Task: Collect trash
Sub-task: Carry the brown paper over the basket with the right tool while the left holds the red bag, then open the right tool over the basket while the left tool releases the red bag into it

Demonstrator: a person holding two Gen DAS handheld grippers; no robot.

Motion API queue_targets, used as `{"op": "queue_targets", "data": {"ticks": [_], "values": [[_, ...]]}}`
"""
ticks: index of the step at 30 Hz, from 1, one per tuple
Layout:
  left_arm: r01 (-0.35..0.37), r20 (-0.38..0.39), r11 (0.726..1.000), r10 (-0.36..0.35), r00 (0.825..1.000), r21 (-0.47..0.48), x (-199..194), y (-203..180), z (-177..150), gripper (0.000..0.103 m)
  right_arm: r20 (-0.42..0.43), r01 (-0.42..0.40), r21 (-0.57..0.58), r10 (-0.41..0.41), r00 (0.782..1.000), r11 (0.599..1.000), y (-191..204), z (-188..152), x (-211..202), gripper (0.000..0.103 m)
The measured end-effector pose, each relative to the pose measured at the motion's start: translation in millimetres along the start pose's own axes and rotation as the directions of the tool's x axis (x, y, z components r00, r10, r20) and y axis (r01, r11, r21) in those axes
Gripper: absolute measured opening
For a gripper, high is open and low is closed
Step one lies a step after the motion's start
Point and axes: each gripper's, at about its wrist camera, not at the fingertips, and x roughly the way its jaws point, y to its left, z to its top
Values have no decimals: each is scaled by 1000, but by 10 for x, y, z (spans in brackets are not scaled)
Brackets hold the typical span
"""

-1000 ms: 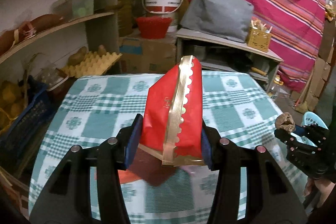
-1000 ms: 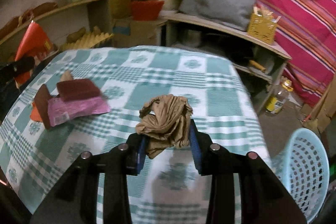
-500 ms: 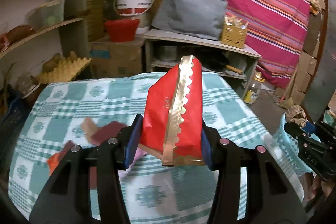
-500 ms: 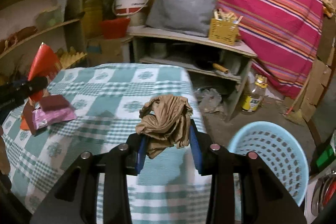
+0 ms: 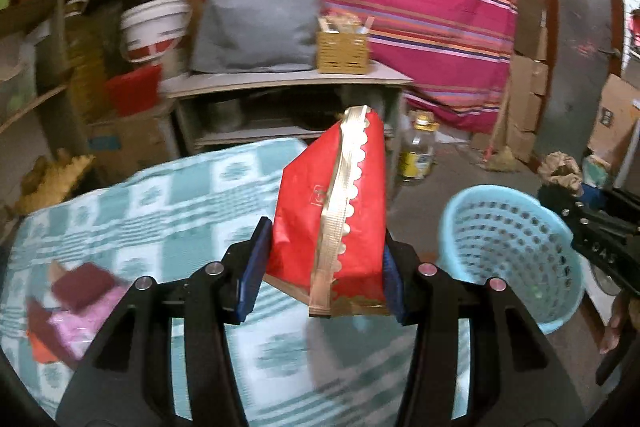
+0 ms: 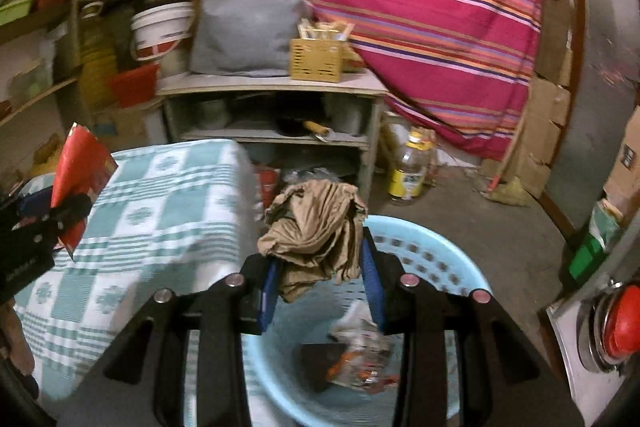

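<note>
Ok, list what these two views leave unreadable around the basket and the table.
- Basket floor, right wrist view: partly covered by the right hand-held gripper and its brown paper wad; the scraps inside are blurred.
- Basket near rim, left wrist view: cut off behind the left hand-held gripper.
- Table litter, left wrist view: pink and maroon pieces smeared by motion blur.
- Red packet print: too small.

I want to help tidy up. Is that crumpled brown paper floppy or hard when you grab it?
Probably soft and floppy: the brown paper is full of creases and bulges above the right gripper, which pinches it. It likely weighs little and should drop straight into the basket below without rolling.
</note>
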Motion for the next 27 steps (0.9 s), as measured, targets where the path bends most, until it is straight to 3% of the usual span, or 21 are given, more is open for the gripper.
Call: {"op": "queue_targets", "data": {"ticks": [5, 13, 23, 27], "values": [[94, -17, 995, -94, 995, 25, 202, -534, 36, 49, -24, 32, 72, -30, 999, 997, -450, -56, 79, 36], [198, -63, 976, -193, 979, 87, 527, -1231, 46, 49, -54, 48, 146, -40, 998, 988, -827, -124, 223, 36], [241, -110, 965, -230, 967, 99, 782, -1486, 68, 54, -77, 44, 201, -29, 997, 979, -1035, -188, 330, 36], [243, -114, 965, -232, 966, 96, 784, -1471, 83, 68, -82, 42, 201, -26, 996, 979, -1015, -171, 361, 36]]}}
